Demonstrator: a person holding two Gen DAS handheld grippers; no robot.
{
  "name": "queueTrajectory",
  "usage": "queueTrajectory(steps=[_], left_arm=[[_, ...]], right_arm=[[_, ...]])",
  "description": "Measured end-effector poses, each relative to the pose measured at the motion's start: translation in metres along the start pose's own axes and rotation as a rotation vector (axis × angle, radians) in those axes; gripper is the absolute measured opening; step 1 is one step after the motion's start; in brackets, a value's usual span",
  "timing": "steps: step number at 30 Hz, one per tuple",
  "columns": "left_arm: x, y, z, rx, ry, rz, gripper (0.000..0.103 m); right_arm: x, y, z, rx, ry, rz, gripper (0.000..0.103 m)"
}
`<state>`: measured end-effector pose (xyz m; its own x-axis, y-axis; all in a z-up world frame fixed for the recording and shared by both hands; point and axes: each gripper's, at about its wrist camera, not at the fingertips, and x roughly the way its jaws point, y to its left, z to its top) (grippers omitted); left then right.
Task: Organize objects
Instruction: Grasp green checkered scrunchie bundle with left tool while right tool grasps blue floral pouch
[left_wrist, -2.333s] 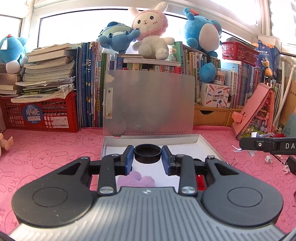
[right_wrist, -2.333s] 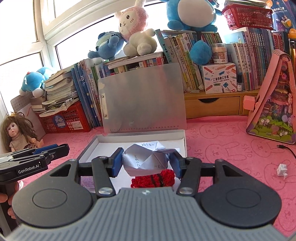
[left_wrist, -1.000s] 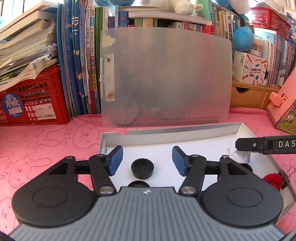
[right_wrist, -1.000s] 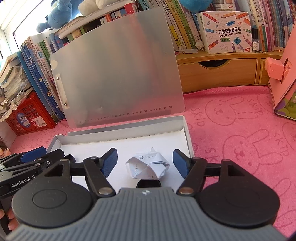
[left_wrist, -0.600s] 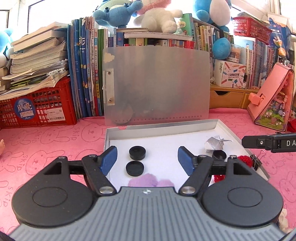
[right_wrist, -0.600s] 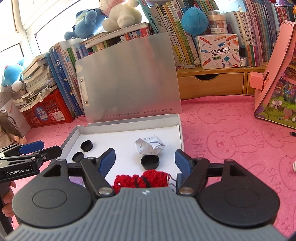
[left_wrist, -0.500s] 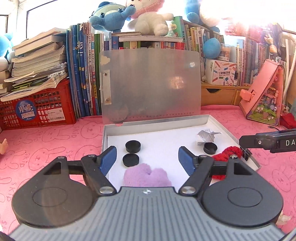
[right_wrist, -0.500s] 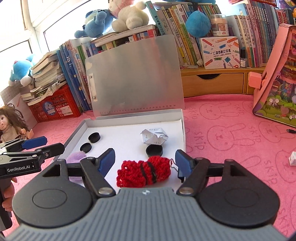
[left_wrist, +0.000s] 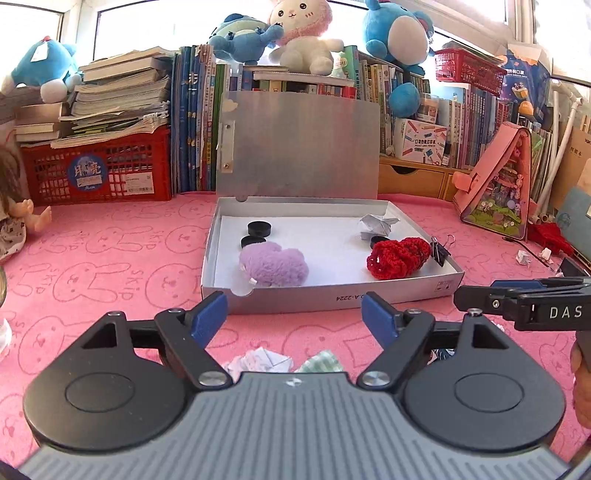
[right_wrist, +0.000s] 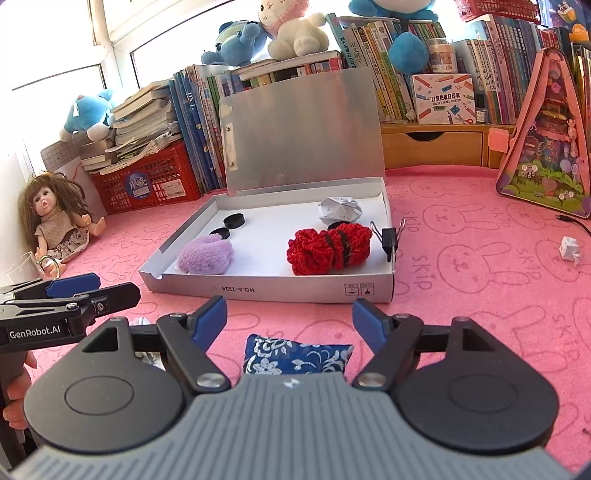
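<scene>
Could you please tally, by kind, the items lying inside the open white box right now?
Black round caps: 3
Folded paper piece: 1
Red crochet item: 1
Purple plush item: 1
Total inside the white box: 6

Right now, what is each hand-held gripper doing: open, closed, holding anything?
Left hand-held gripper: open, holding nothing.
Right hand-held gripper: open, holding nothing.

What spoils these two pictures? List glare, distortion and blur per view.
Left wrist view: windows blown out behind the plush toys, fisheye bends the bookshelf; white box stays sharp. Right wrist view: window overexposed at upper left, edges curve strongly; blue floral pouch is sharp, partly hidden by the gripper body.
</scene>
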<state>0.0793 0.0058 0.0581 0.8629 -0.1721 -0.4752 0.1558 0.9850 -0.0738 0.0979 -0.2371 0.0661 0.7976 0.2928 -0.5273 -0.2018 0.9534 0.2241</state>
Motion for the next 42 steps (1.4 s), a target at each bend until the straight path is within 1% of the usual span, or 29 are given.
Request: queueTrajectory(steps=[2,5,12,16,21,24,32,42], left_arm=[[-0.008,-0.002,-0.012,-0.023,-0.012,0.036,0.09],[-0.016,-0.005,-0.026,-0.028,-0.021,0.082,0.092],[-0.014,-0.007,-0.047,-0.009,0.005,0.12,0.093],[-0.007,-0.006,-0.051,-0.019,0.019,0.126,0.093],[-0.003,-0.005,-0.055,-0.045,0.004,0.138,0.093],[0.001,-0.005,-0.058,-0.059,0.01,0.144,0.094],[0.013,-0.002,-0.064,-0.081,0.047,0.154,0.094],[0.015,-0.005,-0.06,-0.064,0.045,0.138,0.094]], right_arm=[[-0.002,0.004,-0.009,0.007,-0.007,-0.006,0.085],[0.001,0.008,-0.02,0.013,-0.004,-0.016,0.085],[0.011,0.01,-0.036,0.008,0.015,-0.07,0.086],[0.014,0.012,-0.042,-0.019,0.004,-0.096,0.089],[0.02,0.021,-0.048,-0.065,0.0,-0.103,0.089],[0.023,0.025,-0.05,-0.088,-0.006,-0.124,0.089],[0.026,0.025,-0.05,-0.089,-0.001,-0.128,0.089],[0.027,0.022,-0.049,-0.078,0.012,-0.103,0.089]])
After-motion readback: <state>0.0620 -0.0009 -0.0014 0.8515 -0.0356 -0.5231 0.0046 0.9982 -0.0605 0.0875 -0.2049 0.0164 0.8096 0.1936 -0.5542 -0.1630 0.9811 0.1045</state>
